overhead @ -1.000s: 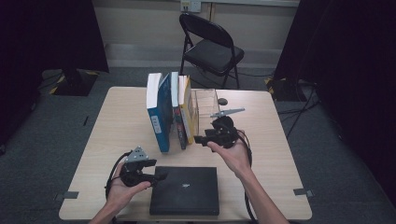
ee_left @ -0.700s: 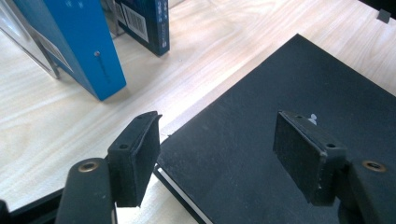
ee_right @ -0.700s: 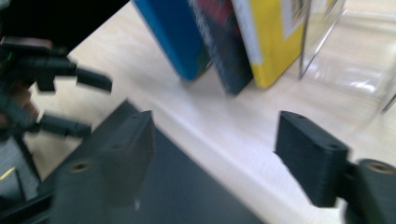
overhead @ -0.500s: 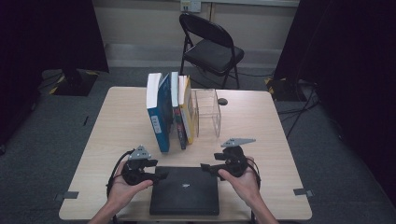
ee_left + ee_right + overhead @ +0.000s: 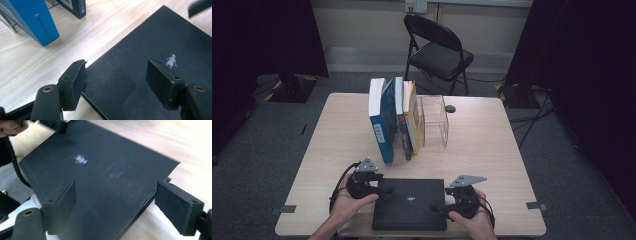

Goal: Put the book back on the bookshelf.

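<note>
Two grippers: we held the left gripper point(image 5: 388, 190) and right gripper point(image 5: 435, 209) released, jaws spread.
One black book point(image 5: 410, 204): it lay flat at the near table point(image 5: 327, 145) edge, between our grippers, its side edges under their jaws.
Three upright books point(image 5: 393, 120): beyond it, beside one clear holder point(image 5: 434, 120).

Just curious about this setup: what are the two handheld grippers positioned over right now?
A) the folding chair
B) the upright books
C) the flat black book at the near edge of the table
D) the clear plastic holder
C: the left gripper and right gripper sit at opposite sides of the flat black book, jaws open over its cover.
</note>
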Demonstrator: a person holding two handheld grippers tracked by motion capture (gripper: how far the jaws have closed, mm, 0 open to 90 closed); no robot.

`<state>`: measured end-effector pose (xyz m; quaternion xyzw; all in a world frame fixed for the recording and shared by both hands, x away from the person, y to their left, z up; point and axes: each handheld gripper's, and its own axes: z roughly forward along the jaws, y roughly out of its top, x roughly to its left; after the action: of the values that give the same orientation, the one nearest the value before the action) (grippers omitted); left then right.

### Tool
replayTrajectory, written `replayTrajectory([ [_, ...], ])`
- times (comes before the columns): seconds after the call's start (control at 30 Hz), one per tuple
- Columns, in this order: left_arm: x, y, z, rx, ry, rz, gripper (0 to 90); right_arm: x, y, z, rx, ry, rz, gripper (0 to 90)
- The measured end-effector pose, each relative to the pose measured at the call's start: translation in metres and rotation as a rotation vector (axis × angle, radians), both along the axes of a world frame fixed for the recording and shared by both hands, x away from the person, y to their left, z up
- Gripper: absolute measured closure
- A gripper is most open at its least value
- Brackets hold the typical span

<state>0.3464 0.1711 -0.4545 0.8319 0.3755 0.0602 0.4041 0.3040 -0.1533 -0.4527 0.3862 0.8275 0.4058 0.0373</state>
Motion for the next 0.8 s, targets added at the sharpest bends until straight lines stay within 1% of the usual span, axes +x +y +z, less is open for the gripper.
replayTrajectory([
  [0.07,0.004,0.001,-0.001,-0.011,0.000,0.004,31.2,-0.006,0.000,-0.001,0.005,0.000,0.007,16.5],
  [0.13,0.006,0.001,-0.002,-0.008,-0.001,0.012,30.7,-0.010,-0.001,-0.004,-0.014,0.000,0.020,16.5],
  [0.17,0.008,0.000,-0.003,-0.017,0.007,0.018,30.0,-0.012,-0.002,-0.005,-0.018,0.005,0.021,16.5],
  [0.2,0.010,-0.001,-0.005,-0.016,0.015,0.016,29.6,-0.013,-0.004,-0.006,-0.008,0.009,0.020,16.3],
  [0.27,0.011,-0.002,-0.007,0.004,0.022,0.008,29.4,-0.017,-0.004,-0.007,-0.017,0.007,0.026,15.9],
  [0.3,0.009,-0.003,-0.008,0.006,0.009,0.009,28.6,-0.018,-0.005,-0.008,-0.019,0.004,0.030,15.9],
  [0.33,0.008,-0.003,-0.007,0.021,0.002,0.004,27.3,-0.020,-0.006,-0.008,-0.015,0.007,0.030,15.9],
  [0.37,0.007,-0.004,-0.007,0.023,-0.006,0.004,26.7,-0.023,-0.006,-0.010,-0.014,0.004,0.029,15.9],
  [0.4,0.008,-0.004,-0.008,0.019,-0.003,0.006,26.6,-0.024,-0.006,-0.011,-0.018,0.007,0.032,15.9],
  [0.47,0.010,-0.005,-0.010,0.026,0.008,0.008,26.8,-0.026,-0.004,-0.016,-0.036,0.021,0.032,15.9],
  [0.5,0.010,-0.005,-0.011,0.024,0.008,0.001,25.4,-0.027,-0.004,-0.018,-0.033,0.026,0.041,15.8],
  [0.53,0.010,-0.006,-0.011,0.019,0.014,0.004,24.3,-0.028,-0.004,-0.018,-0.028,0.025,0.043,15.7],
  [0.6,0.010,-0.006,-0.011,0.029,0.002,0.003,24.0,-0.029,-0.004,-0.016,-0.034,0.014,0.042,15.7],
  [0.63,0.009,-0.006,-0.010,0.033,0.004,0.003,24.1,-0.030,-0.003,-0.017,-0.034,0.018,0.049,15.4],
  [0.67,0.008,-0.006,-0.011,0.031,0.003,0.005,24.0,-0.030,-0.002,-0.018,-0.032,0.022,0.053,15.0],
  [0.7,0.009,-0.006,-0.011,0.022,0.013,0.004,23.8,-0.031,-0.002,-0.019,-0.030,0.033,0.065,14.8],
  [0.73,0.010,-0.005,-0.011,0.021,0.016,0.004,23.8,-0.032,0.000,-0.020,-0.052,0.036,0.079,13.8],
  [0.77,0.010,-0.005,-0.012,0.016,0.019,0.007,23.8,-0.032,0.000,-0.021,-0.058,0.038,0.081,13.4],
  [0.8,0.011,-0.006,-0.012,0.012,0.020,0.007,23.7,-0.032,0.000,-0.022,-0.049,0.044,0.080,13.8],
])
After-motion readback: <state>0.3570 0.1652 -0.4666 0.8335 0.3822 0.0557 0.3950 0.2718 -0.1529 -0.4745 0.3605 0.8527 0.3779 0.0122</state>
